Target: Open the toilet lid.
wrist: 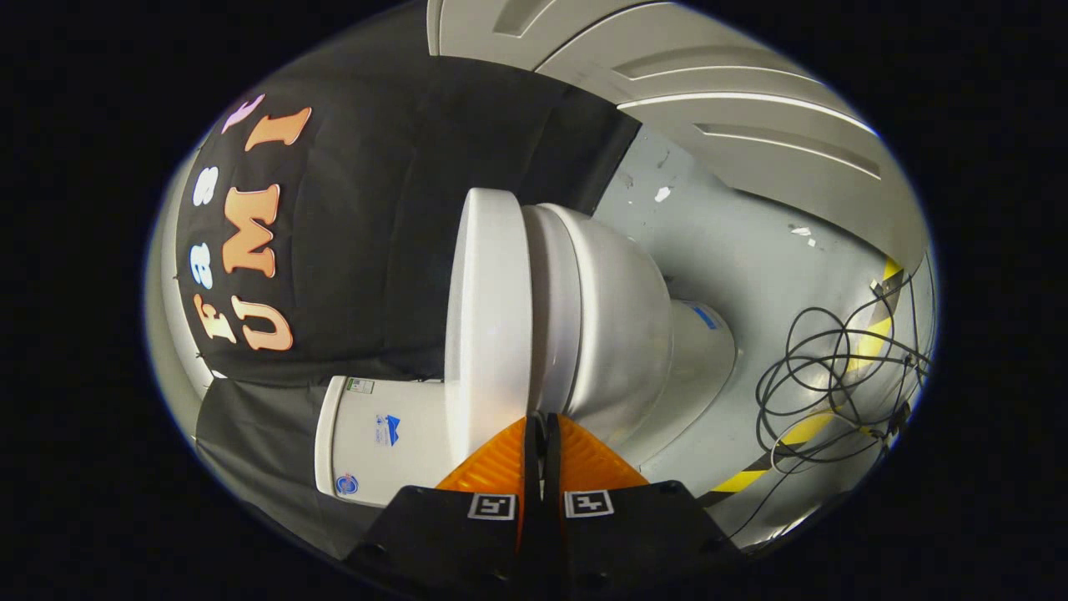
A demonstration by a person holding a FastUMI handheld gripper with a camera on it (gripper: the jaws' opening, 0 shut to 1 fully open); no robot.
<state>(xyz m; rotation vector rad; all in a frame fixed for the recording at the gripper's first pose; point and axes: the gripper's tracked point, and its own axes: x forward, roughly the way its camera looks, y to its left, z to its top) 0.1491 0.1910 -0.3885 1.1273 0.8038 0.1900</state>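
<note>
The view is rolled on its side. A white toilet stands on the grey floor, its lid (488,317) lying flat against the seat and bowl (609,325). The tank (375,434) sits behind the lid against the black cloth wall. My gripper (538,417) is shut, its two fingers pressed together with nothing visible between them. The tips sit right at the seam between the lid's edge and the seat rim, on the side of the bowl. Whether they touch the lid I cannot tell.
A tangle of black cables (834,384) lies on the grey floor (734,250) beyond the bowl, over a yellow and black tape stripe (872,338). White panelled doors (734,117) stand beyond the floor. Black cloth hangs behind the tank.
</note>
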